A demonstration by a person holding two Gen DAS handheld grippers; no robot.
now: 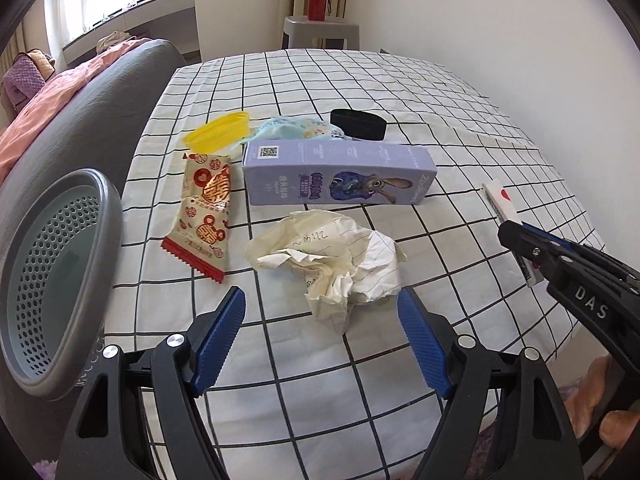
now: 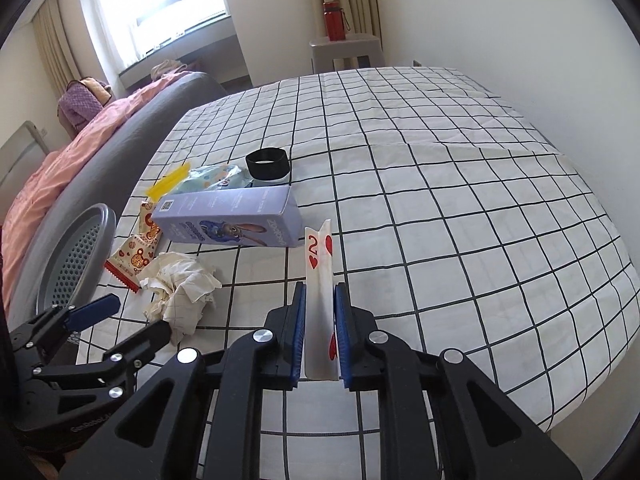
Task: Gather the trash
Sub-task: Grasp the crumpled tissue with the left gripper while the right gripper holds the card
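A crumpled paper ball (image 1: 328,262) lies on the checked tablecloth (image 1: 400,92), just ahead of my open left gripper (image 1: 322,300), which also shows in the right wrist view (image 2: 120,316). Behind the ball lie a red and white snack wrapper (image 1: 206,208), a purple carton (image 1: 340,176), a yellow cup (image 1: 218,132), a light blue wrapper (image 1: 296,128) and a black ring (image 1: 358,124). My right gripper (image 2: 320,292) is shut on a two of hearts playing card (image 2: 319,264), held on edge above the cloth. It shows at the right in the left wrist view (image 1: 510,232).
A grey perforated bin (image 1: 52,280) stands at the table's left edge, beside a grey sofa (image 1: 80,108) with pink bedding. A red bottle (image 1: 318,0) stands on a stool behind the table. A wall runs along the right.
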